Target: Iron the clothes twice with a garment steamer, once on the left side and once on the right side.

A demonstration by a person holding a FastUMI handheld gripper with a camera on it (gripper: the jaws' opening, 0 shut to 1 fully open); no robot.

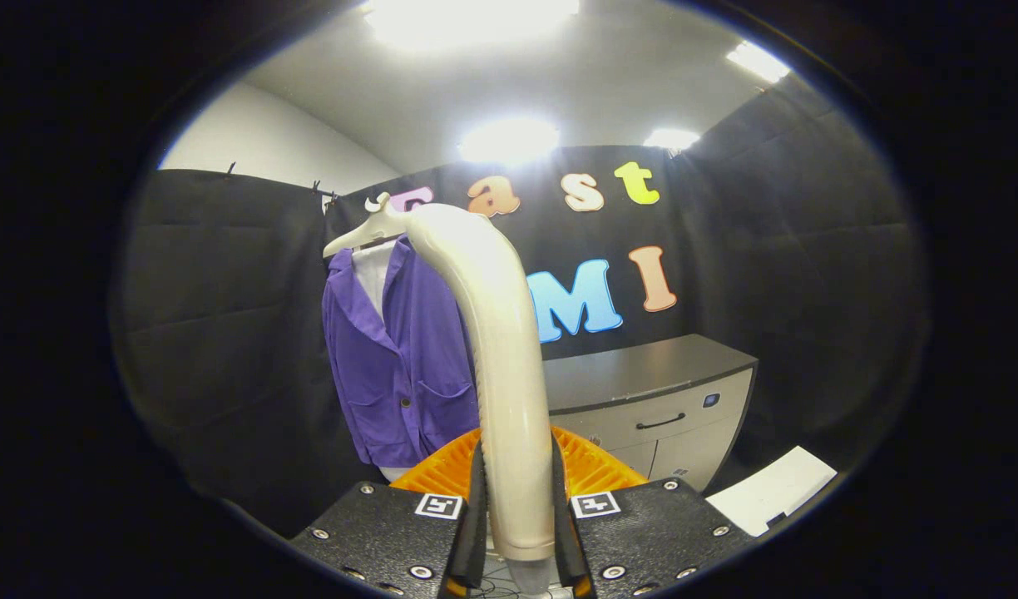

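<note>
Booth wall of black cloth at 9 o'clock, pale room wall and bright ceiling lights above it toward 12. Purple jacket [401, 358] hangs on a white hanger [368, 233] at about 10 o'clock from the claw, well beyond the fingers; a white lining or shirt shows at its open collar, two patch pockets low on the front, a dark button between them. Garment steamer [496, 349], cream-coloured and curved, rises from between the fingers straight toward 12 o'clock, its upper end bending over toward the hanger at 11 and overlapping the jacket's right edge in view; whether it touches the cloth cannot be told. Claw [516, 532] is clenched on the steamer's handle, both fingers pressed against its sides at 6 o'clock. An orange ribbed part [596, 466] sits just behind the fingers, either side of the handle. At 2 o'clock from the claw, a grey desk [642, 366] with a dark top, a drawer with a dark handle and a cupboard door below, standing against the cloth wall. At 4 o'clock, low beside the desk, a white sheet [771, 491] lies flat.
</note>
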